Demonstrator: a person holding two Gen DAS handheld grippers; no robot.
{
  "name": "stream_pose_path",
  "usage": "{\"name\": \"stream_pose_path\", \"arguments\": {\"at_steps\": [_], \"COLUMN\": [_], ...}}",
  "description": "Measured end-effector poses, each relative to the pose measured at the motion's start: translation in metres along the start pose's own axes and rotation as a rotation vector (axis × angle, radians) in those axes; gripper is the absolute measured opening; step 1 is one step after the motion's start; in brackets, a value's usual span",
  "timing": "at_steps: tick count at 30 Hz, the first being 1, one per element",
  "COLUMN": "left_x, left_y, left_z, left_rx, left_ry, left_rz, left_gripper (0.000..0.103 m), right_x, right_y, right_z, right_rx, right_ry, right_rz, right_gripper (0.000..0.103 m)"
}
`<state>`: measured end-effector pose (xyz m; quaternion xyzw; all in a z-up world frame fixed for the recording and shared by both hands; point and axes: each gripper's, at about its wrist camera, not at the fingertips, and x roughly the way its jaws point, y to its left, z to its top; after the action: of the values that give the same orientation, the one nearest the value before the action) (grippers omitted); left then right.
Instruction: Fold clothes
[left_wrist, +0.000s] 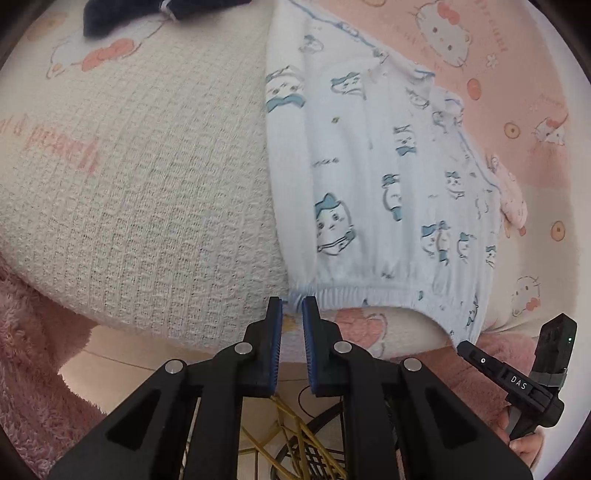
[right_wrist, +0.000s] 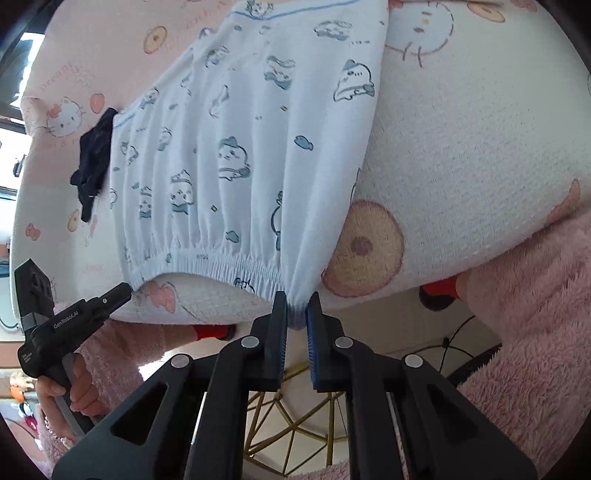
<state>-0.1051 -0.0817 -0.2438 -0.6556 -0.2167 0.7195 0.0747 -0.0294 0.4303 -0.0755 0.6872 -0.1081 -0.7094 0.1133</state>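
Left wrist view: left tongs (left_wrist: 292, 308) pinched the near left corner of the waistband; the gap between the pads was narrow, cloth in it.
Right wrist view: right tongs (right_wrist: 296, 309) clenched on the gathered near right corner of that band.
Garment (left_wrist: 369, 184): pale blue printed piece, spread flat on the tabletop (left_wrist: 147, 166), waistband at the near edge, the rest running far.
Judged step: both near corners held, fitting a lift to fold toward the far side.
Doing it well: raise both corners level, keep the band taut, land edges square.
Count: one printed garment, one dark item (right_wrist: 92, 162) at the far left, two tongs.
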Motion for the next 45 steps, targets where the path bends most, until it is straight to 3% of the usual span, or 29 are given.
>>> {"name": "stream_pose_path", "arguments": {"at_steps": [2,5,6,8,9,14,16,21,25,29,30,31,32,38,42,45], "left_x": [-0.007,-0.027,-0.033,-0.047,-0.053,-0.050,-0.045,-0.014,0.008,0.014,0.015,0.016,0.014,-0.002,0.017,0.011], "left_y": [0.003,0.004,0.003,0.000,-0.001,-0.013,-0.017,-0.011,-0.001,0.004,0.004,0.004,0.004,0.002,0.014,0.010], "left_z": [0.007,0.024,0.039,0.071,0.087,0.186,0.224,0.277,0.295,0.304,0.305,0.306,0.306,0.310,0.316,0.317], "left_rx": [-0.008,0.000,0.019,0.056,0.074,0.137,0.156,0.129,0.105,0.092,0.098,0.103,0.106,0.107,0.098,0.109], "left_ry": [0.013,0.013,-0.006,-0.043,-0.062,-0.166,-0.203,-0.205,-0.202,-0.264,-0.270,-0.278,-0.288,-0.391,-0.356,-0.356], "left_rz": [-0.014,-0.031,-0.028,-0.021,-0.017,0.054,0.079,0.095,0.067,0.016,0.019,0.024,0.034,0.100,0.142,0.155], "left_gripper": [0.018,0.027,0.038,0.046,0.046,0.046,0.046,0.046,0.046,0.043,0.021,0.008,0.005,0.005,0.009,0.011], "right_x": [0.012,-0.010,-0.024,-0.050,-0.056,-0.061,-0.050,-0.002,0.044,0.086,0.089,0.093,0.095,0.081,0.104,0.103], "right_y": [-0.003,-0.012,-0.008,-0.001,0.008,0.075,0.108,0.150,0.169,0.162,0.162,0.162,0.162,0.178,0.172,0.150], "right_z": [0.006,0.013,0.018,0.028,0.042,0.138,0.178,0.263,0.325,0.358,0.358,0.359,0.360,0.360,0.368,0.377], "right_rx": [0.049,0.106,0.090,0.056,0.016,-0.156,-0.242,-0.367,-0.401,-0.384,-0.394,-0.405,-0.416,-0.483,-0.478,-0.373], "right_ry": [0.045,0.005,-0.031,-0.101,-0.118,-0.248,-0.292,-0.242,-0.160,-0.017,-0.004,0.009,0.021,-0.067,-0.050,-0.021], "right_rz": [-0.024,0.034,0.049,0.080,0.088,0.054,-0.003,-0.038,-0.044,-0.022,-0.006,0.011,0.026,0.078,0.104,0.212], "right_gripper": [0.014,0.014,0.019,0.032,0.037,0.037,0.037,0.039,0.039,0.035,0.020,0.014,0.007,0.006,0.005,0.011]}}
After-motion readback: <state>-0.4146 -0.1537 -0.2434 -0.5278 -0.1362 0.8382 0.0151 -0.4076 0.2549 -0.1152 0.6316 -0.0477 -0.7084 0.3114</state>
